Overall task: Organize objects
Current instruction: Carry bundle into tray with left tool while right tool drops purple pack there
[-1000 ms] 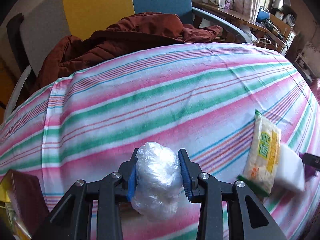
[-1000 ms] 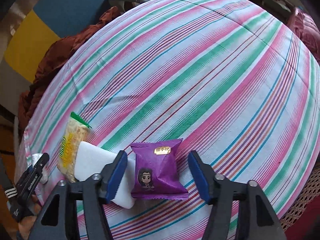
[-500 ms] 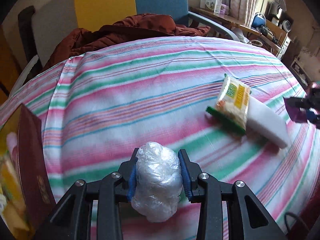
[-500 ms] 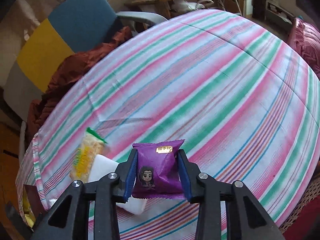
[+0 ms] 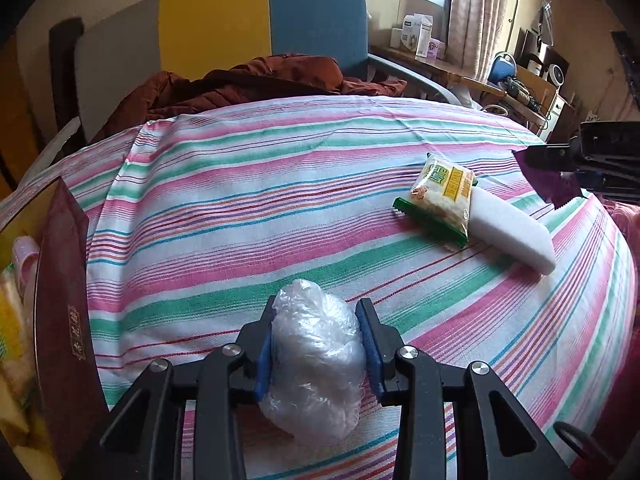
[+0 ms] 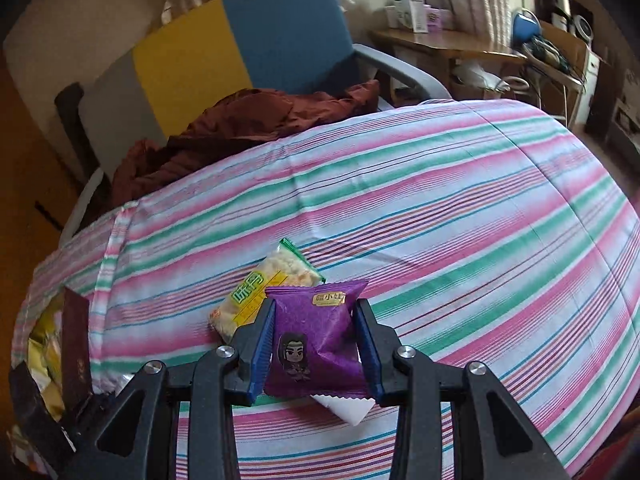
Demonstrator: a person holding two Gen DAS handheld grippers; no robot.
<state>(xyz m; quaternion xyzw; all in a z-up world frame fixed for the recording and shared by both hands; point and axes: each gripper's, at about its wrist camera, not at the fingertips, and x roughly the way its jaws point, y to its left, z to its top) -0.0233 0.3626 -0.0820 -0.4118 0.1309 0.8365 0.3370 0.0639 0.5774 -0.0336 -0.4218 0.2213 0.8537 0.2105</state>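
The left hand-held gripper (image 5: 318, 342) is clamped on a crumpled clear plastic bag (image 5: 316, 364), held above the striped counter (image 5: 240, 216). The right hand-held gripper (image 6: 316, 340) squeezes a purple snack packet (image 6: 316, 336) between its blue pads. Just ahead of it and to its left, a yellow snack packet (image 6: 260, 292) rests partly on a white sponge (image 5: 508, 232), and a dark red box (image 5: 60, 320) stands at the far left.

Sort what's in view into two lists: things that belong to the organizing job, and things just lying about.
Part of the job:
- clear plastic bundle, clamped in the left tongs
- purple snack packet, clamped in the right tongs
- yellow snack packet on the striped cloth
- white block beside it
- dark red box at the left edge

Just lying about:
- rust-brown jacket
- blue and yellow chair
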